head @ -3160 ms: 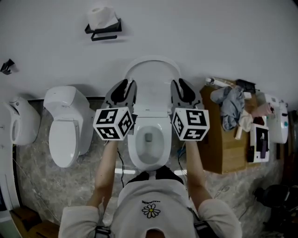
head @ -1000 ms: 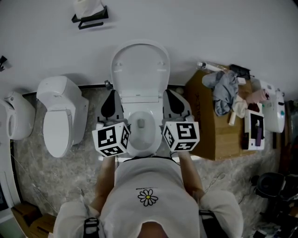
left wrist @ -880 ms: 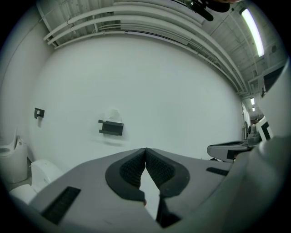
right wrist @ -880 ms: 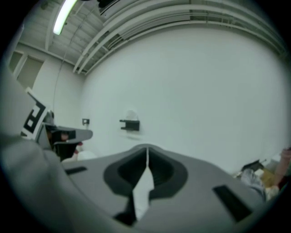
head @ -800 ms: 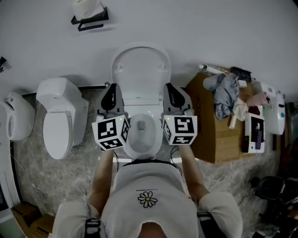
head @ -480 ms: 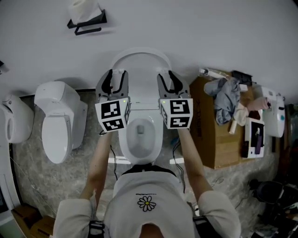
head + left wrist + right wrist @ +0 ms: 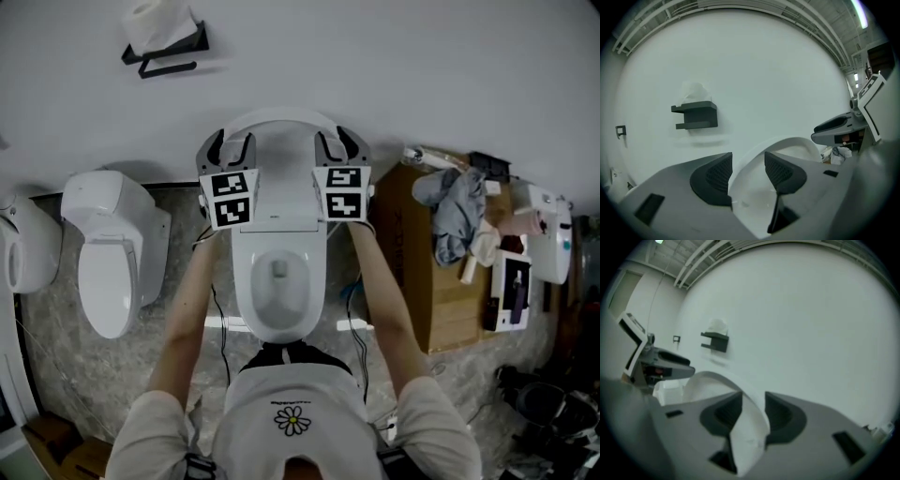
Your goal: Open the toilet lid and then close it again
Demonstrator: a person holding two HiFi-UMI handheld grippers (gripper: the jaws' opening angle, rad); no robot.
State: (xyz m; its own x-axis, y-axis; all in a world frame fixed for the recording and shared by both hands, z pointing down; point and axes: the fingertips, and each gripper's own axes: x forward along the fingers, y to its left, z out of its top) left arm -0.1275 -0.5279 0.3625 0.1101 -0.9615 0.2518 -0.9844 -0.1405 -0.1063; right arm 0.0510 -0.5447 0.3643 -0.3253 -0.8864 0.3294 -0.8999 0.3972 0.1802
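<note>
Lid position: the lid (image 7: 281, 159) is raised upright against the far wall (image 7: 422, 75), above the bowl (image 7: 278, 286)
Change, grippers: both have been carried from beside the bowl, near, up to the top rim of the lid, far
Change, jaws: both pairs were together earlier and have just been opening
Left gripper (image 7: 230, 146): the jaws are held apart with the left part of the rim between them; a gap is seen at each pad
Right gripper (image 7: 337, 143): the jaws are held apart with the right part of the rim between them; no clamping is seen
Task meaning: the opening half is judged done; the rim is being straddled so that the lid can be gripped and lowered
Next need: the jaws are to be closed on the rim before any pull toward the near side
Hard to make out: the right gripper view is blurred, so pad contact with the rim cannot be confirmed there
Hidden: in the head view the gripper bodies are covered by their marker cubes (image 7: 232, 198)
</note>
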